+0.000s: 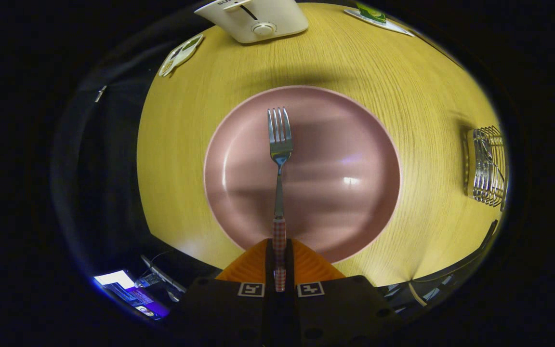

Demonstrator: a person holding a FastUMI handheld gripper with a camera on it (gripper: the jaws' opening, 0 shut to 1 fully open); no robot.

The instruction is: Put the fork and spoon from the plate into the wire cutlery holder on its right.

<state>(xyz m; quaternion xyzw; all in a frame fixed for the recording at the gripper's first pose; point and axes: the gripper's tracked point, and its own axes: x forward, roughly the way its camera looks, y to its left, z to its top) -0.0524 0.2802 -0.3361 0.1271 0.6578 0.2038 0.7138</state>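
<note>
My gripper (pixel 279 250) is shut on the fork (pixel 280 144), with both orange fingers (pixel 253 265) pressed against its red-and-white checked handle. The fork points straight ahead, tines up, and hangs over the pink plate (pixel 345 202) below. The plate's surface is bare around the fork. The wire cutlery holder (pixel 488 166) stands on the wooden table to the right of the plate, with something thin and metallic inside that I cannot make out clearly.
A white toaster (pixel 253 19) stands at the table's far edge beyond the plate. A small printed card (pixel 180 54) lies at the far left and another card (pixel 378 18) at the far right. The table's near edge runs just behind the plate.
</note>
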